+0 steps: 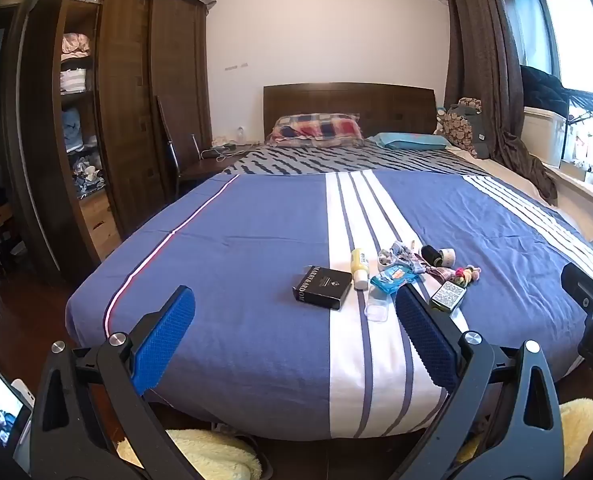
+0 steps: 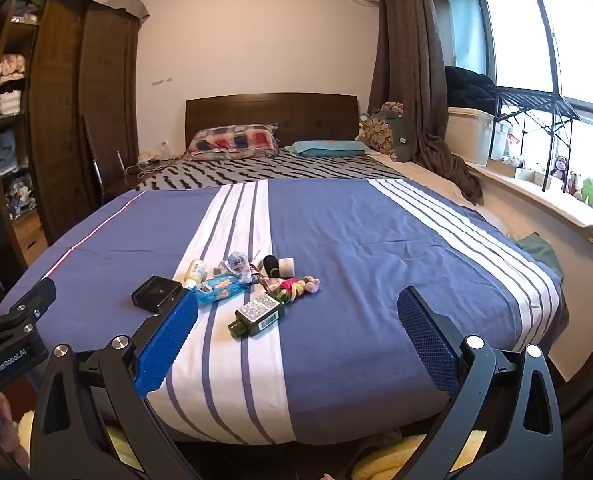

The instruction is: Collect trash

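Both grippers open — clutter [image 2: 252, 280] untouched; bed [image 2: 376, 240].

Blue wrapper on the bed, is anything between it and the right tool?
Nothing visible blocks it. The right tool hangs open short of the pile; the blue wrapper lies exposed between the black box and green bottle.

Daylight from the window [image 2: 536, 40] at right, panes blown out to white; the room dims toward the wardrobe [image 1: 124, 100] at left. Soft, even light on the bed [image 2: 356, 240], shadows faint. Strong fisheye bending at the edges, dark vignette in the corners; centre sharp, the nearest foreground slightly soft
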Action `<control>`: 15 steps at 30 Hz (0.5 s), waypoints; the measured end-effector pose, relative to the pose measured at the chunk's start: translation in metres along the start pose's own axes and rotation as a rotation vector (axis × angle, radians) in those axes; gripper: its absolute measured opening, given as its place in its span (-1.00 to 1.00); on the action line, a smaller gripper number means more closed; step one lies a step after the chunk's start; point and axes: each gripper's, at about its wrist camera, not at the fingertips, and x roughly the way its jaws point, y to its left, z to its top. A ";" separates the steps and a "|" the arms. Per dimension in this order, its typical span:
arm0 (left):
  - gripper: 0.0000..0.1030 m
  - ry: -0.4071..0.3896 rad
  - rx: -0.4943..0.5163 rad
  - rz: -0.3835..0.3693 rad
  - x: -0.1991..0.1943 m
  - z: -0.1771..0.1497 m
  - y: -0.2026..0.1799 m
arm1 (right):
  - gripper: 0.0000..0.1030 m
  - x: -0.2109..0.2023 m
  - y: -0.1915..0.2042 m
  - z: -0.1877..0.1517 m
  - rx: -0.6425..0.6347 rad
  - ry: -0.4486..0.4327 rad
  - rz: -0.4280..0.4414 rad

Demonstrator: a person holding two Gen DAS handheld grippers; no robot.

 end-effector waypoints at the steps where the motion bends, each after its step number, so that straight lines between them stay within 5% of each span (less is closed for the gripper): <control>1: 0.85 -0.009 0.000 0.001 -0.001 0.000 0.000 | 0.94 0.000 0.000 0.000 0.000 -0.002 0.001; 15: 0.85 0.000 -0.002 -0.002 0.005 -0.001 0.003 | 0.94 0.001 0.003 0.001 -0.007 0.016 0.012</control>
